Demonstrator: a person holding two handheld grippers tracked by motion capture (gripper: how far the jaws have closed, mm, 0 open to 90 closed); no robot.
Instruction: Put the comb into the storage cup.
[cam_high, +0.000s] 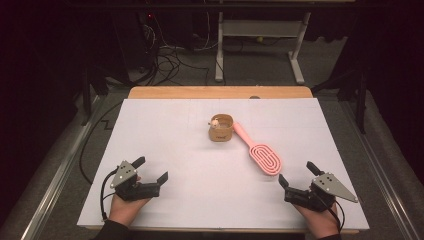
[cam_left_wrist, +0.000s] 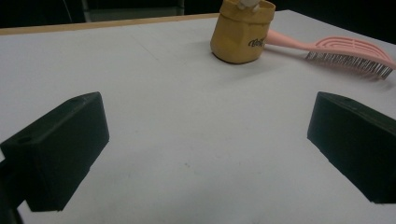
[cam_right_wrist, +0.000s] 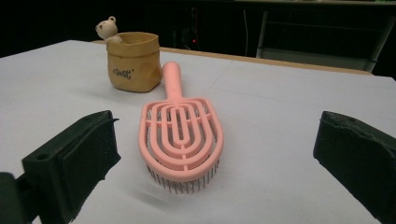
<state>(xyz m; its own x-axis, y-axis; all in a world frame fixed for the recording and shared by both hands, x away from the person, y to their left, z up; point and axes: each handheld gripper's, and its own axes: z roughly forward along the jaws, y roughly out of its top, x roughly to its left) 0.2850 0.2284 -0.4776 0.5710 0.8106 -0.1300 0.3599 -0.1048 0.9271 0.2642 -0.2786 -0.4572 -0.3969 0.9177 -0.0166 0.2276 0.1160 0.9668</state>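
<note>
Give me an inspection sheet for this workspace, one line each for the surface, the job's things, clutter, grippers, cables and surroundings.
Surface: white sheet over a wooden table, flat, no spills seen.
Job's things: pink hairbrush lying bristles down, its handle end against a tan paper-bag pot that stands upright with a small bear figure at its rim.
Clutter: nothing seen.
Grippers: left gripper and right gripper both low over the near edge, jaws wide open and holding nothing; the right one is nearer the brush.
Cables: a black cable trails from the left gripper; loose cables on the floor beyond the table.
Surroundings: dark room, a grey desk frame behind.
</note>
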